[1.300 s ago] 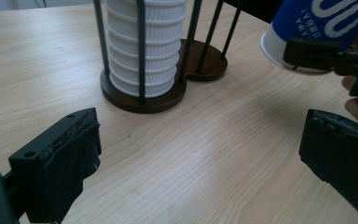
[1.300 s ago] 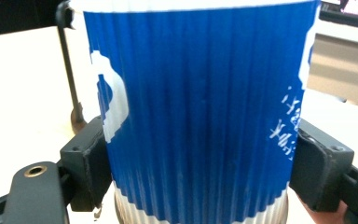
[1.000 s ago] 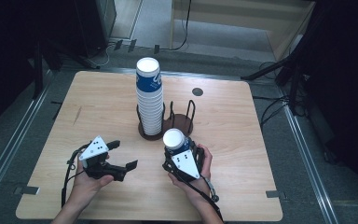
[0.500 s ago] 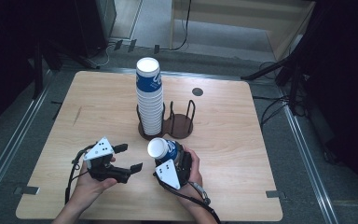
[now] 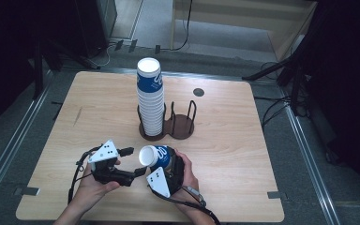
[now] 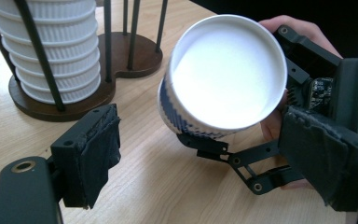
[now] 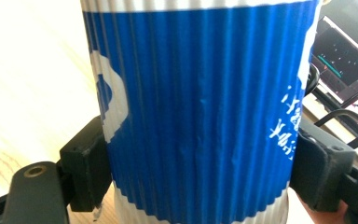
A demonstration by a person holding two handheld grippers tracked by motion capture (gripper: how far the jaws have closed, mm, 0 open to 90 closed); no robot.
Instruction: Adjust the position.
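Near the table's (image 5: 243, 140) front edge, the right gripper (image 5: 161, 171) clamped a tilted cup (image 5: 154, 155); the left gripper (image 5: 130, 161), jaws apart, probably needed to close on its rim.

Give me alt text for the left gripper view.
A white-lined blue ribbed paper cup, tilted mouth-first toward the camera, is clamped by the right gripper between the open left gripper's black padded fingers. Behind stands a stack of cups in a dark wooden holder.

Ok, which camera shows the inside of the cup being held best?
The left gripper view: the cup tilts its open mouth toward that camera, showing a white interior. The high view shows its mouth small and side-on; the right gripper view shows its blue ribbed wall between the jaws.
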